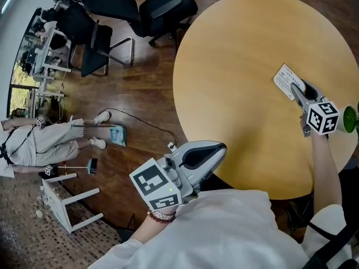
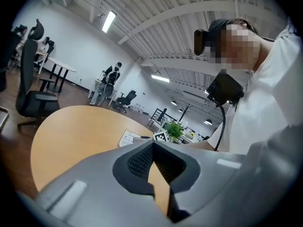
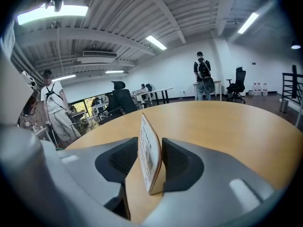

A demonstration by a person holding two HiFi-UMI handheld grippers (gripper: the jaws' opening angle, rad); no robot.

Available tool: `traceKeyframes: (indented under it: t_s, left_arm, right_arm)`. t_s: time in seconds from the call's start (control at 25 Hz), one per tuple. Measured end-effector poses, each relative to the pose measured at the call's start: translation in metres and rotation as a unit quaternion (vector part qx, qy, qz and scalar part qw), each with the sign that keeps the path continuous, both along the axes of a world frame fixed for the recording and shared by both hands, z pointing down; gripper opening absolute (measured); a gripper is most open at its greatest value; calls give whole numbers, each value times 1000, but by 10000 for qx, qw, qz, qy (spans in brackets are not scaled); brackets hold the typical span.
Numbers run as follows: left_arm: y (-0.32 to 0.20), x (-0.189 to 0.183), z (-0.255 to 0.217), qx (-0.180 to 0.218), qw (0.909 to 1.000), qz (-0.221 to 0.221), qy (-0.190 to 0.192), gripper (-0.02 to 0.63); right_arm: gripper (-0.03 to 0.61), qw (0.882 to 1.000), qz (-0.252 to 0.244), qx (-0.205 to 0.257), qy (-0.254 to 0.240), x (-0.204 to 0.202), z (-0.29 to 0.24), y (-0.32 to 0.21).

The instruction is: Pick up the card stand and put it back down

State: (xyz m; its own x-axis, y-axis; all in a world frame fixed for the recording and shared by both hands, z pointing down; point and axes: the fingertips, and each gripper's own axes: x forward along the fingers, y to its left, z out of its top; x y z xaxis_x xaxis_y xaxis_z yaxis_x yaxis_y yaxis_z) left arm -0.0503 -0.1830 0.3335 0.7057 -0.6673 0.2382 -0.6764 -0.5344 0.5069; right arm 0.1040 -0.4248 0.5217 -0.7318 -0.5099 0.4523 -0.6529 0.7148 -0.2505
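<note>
The card stand [image 1: 287,80] is a small white printed card on the round wooden table [image 1: 235,55], near its right edge. My right gripper [image 1: 298,89] is closed around it. In the right gripper view the card stand [image 3: 149,162] is upright between the two pads, its base down at the tabletop [image 3: 227,122]; the right pad lies against it and the left pad's tip meets it. My left gripper [image 1: 220,148] hangs off the table's near edge, shut with nothing in it. Its pads [image 2: 142,157] meet at the tips.
A green plant [image 1: 350,118] sits just right of my right gripper. Black office chairs [image 1: 162,7] stand beyond the table's far left. On the wooden floor at the left are a person [image 1: 39,142], a white stool [image 1: 67,198] and a cable.
</note>
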Motion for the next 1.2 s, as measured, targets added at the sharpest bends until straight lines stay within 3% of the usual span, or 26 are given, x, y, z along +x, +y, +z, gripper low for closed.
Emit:
traceKeyframes:
  t_s: [0.12,0.24,0.4,0.8,1.0,1.2]
  left_arm:
    - [-6,1,4,-2,10000,15,-21,-14]
    - [-8,0,10,24,9999,61,-86,-14]
    - [2,2,6,144,9996,162,-159,-15]
    - [72,11,-28,791,9946,622,-244,-15]
    - [107,14,-49,1026,9888,1075,-136,-15]
    - [181,6,-52,1159,9825,1453,-78,-15]
  right_arm:
    - [49,9999,-106,24,-41,-6,4,-1]
    - [27,9997,-226,-70,-72,-11,7,2]
    - [21,9992,-279,128,-241,-9,-17,22]
    - [21,9909,-64,582,-1214,10,-150,176]
    - [21,9902,209,699,-1194,22,-204,254]
    - [21,9866,565,944,-1209,14,-237,359]
